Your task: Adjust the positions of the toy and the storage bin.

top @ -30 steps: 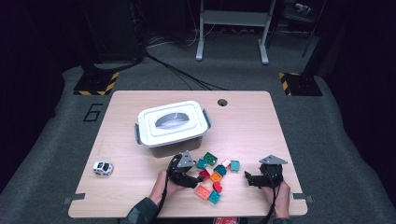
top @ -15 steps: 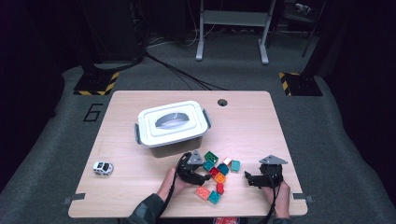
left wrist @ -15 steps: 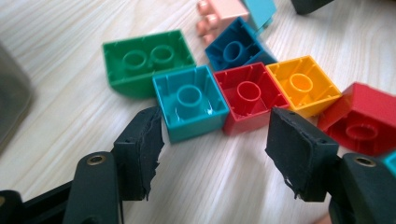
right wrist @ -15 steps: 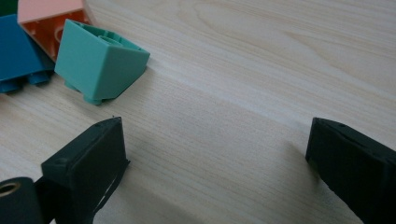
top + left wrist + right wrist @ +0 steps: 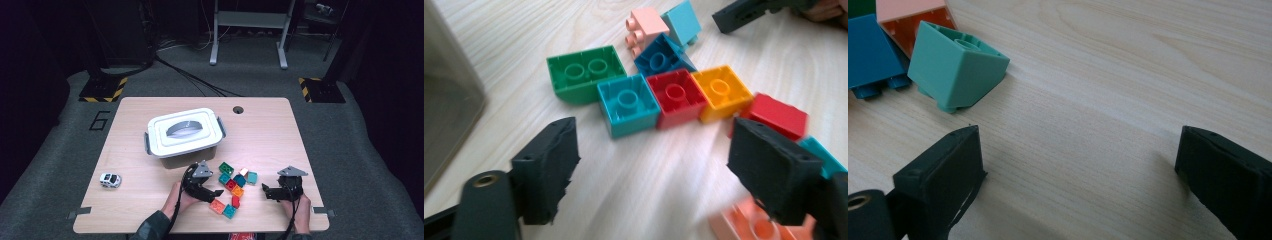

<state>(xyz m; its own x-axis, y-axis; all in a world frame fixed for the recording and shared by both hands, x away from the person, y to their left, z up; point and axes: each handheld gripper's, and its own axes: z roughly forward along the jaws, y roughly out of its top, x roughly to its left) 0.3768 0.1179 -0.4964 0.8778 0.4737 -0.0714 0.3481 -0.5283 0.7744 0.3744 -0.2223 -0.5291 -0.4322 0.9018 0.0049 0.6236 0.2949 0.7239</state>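
Left gripper view: the left gripper (image 5: 651,170) has just been opening, jaws spread over bare table, the bricks (image 5: 674,92) just beyond its tips. Right gripper (image 5: 1078,175) gapes empty. Better to centre one brick between the pads before closing.

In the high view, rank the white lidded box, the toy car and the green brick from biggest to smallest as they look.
1. white lidded box
2. toy car
3. green brick
The car and the brick look close in size, so their order is unsure.
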